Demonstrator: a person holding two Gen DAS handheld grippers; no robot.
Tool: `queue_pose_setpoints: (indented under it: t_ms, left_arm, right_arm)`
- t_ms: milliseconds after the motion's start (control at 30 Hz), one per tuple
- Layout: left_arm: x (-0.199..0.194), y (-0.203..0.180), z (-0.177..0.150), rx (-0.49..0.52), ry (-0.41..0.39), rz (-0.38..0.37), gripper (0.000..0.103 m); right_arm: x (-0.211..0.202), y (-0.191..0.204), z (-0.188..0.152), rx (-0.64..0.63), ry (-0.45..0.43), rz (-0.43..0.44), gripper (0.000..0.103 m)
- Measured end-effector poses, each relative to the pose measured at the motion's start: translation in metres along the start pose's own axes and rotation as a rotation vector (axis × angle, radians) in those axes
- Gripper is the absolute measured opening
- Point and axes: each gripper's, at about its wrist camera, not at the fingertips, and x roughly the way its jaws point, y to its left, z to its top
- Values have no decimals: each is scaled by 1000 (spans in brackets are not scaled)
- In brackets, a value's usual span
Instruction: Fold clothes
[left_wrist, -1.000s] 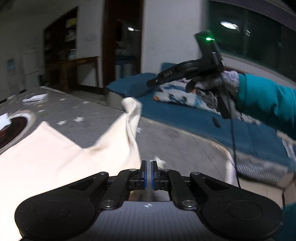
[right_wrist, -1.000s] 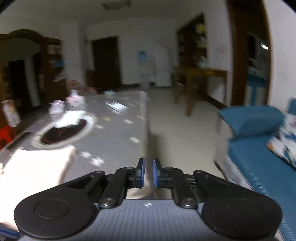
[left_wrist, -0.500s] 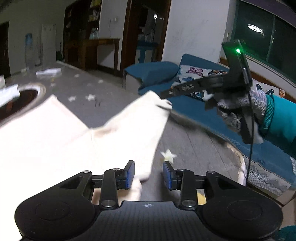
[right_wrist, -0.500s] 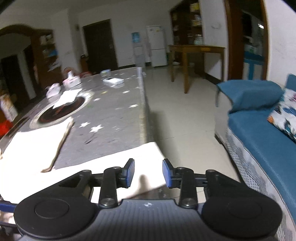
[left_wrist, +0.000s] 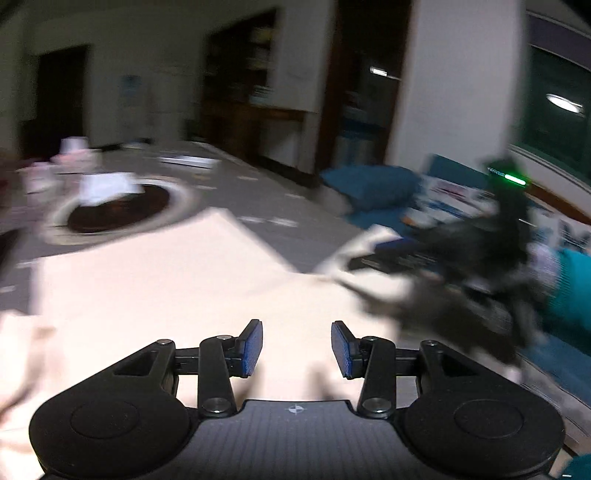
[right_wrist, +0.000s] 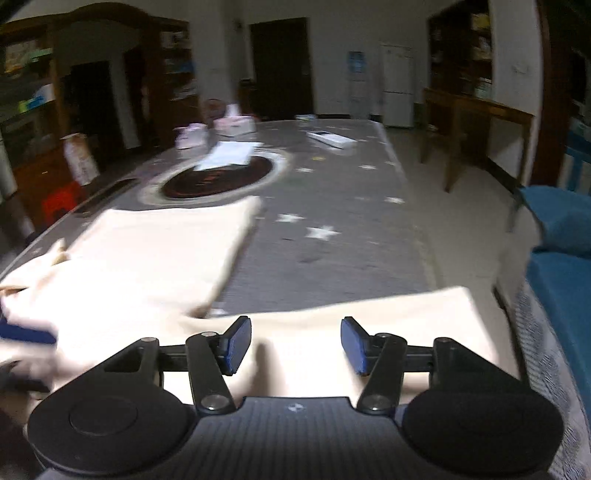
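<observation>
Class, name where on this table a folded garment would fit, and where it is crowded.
Bare grey table lies right of the cream garment, out to the table's right edge. Crowded: the far end, with the round dark mat, papers and pink boxes.

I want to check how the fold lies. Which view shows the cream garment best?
The right wrist view: the cream garment is fairly sharp, with its folded edge and the flap near the table edge visible. The left wrist view shows it too, but motion-blurred and partly hidden by the right gripper.
</observation>
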Motion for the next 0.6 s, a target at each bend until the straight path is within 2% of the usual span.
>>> queue_pose_setpoints:
  t_ms: [167,233,333,400,500,600]
  left_arm:
    - [-15,62,0,-96,-28,258,44]
    - [-16,85,-3,-125,-21,334,44]
    - [-17,117,-6,-163,-9,440,44]
    - [-20,131,-10,-188,2,461,44]
    - [-22,137,-12,-173,15,446,42]
    - [-6,136,-7,-162,31,430,42]
  right_arm:
    - [-4,42,9,-75,-11,93,70]
    - [-4,59,11,-102,-13,134,84]
    - [1,85,14,-152,-8,192,87]
    - [8,99,15,-181,0,215,90]
    - [19,118,13,-220,22,235,95]
    - [33,130,13,-236,44,242,97]
